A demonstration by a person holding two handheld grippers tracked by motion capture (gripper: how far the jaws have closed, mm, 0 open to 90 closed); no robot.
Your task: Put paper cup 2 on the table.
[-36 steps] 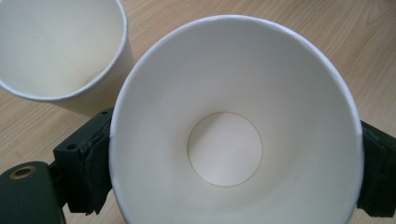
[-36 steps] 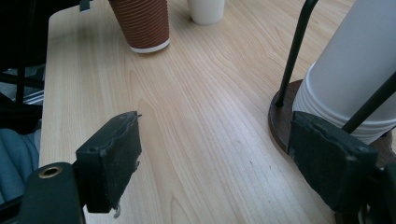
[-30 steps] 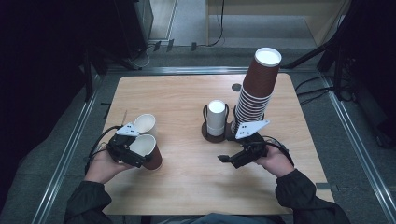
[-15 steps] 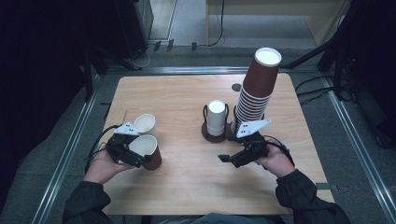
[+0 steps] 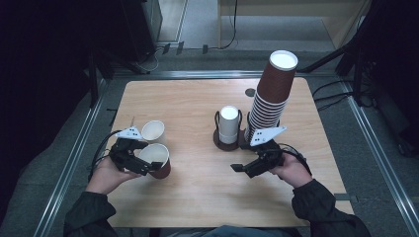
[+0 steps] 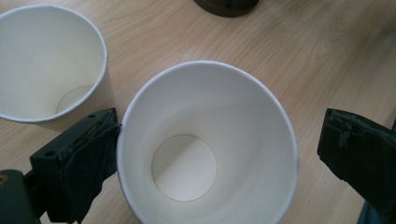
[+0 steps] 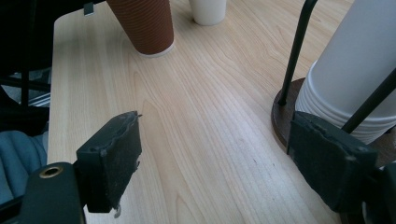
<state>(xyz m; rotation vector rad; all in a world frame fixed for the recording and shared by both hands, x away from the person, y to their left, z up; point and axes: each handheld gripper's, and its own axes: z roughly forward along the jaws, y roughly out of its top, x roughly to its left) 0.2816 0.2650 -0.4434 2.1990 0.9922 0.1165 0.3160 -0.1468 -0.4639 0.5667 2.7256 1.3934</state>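
now left hand-held gripper [image 6: 205, 154] wide around brown cup [image 6: 208, 144]

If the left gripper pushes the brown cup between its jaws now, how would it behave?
The brown cup is probably very light: it is empty paper. It may tip, since its base is narrower than its mouth. The thin wall would likely dent under a hard squeeze. The left gripper has just been opening around it.

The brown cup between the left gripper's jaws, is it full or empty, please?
Empty: the brown cup shows its bare white bottom in the left gripper view.
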